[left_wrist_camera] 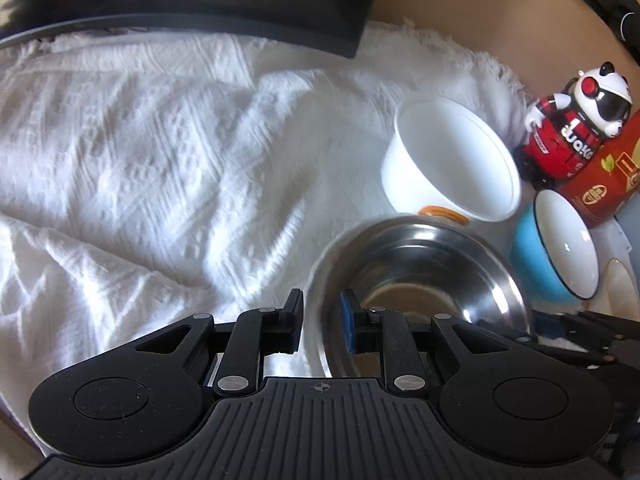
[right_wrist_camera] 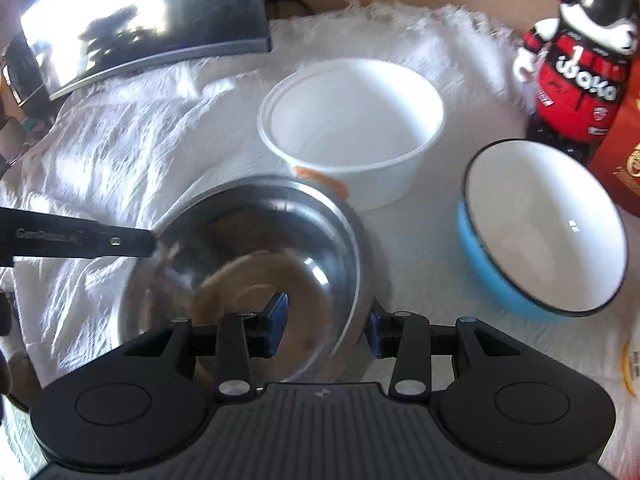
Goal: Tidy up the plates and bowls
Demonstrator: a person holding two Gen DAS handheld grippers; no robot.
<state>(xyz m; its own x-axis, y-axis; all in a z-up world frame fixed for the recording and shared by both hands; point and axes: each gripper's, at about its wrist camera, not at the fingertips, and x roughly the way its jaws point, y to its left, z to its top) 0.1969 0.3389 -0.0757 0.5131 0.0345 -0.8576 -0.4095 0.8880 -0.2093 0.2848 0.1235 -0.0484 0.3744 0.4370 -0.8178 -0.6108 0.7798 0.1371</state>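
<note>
bright daylight with glare on the monitor (right_wrist_camera: 120, 20), soft motion blur throughout (fisheye bending at the edges)

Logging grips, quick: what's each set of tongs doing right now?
Left tongs: straddling the steel bowl rim; grip cannot be told.
Right tongs: closed on the steel bowl rim.

three bowls sit on one white textured cloth (right_wrist_camera: 120, 128): one shiny stainless steel bowl (right_wrist_camera: 256, 248) at 6 o'clock, one white plastic bowl with an orange label (right_wrist_camera: 352, 120) at 12 o'clock, and one blue enamel bowl with a white inside (right_wrist_camera: 540, 232) at 3 o'clock. one red, black and white panda figurine (right_wrist_camera: 580, 52) stands at 2 o'clock, beside one red box (right_wrist_camera: 620, 168). one dark flat screen (right_wrist_camera: 152, 12) stands at 10 o'clock.
</note>
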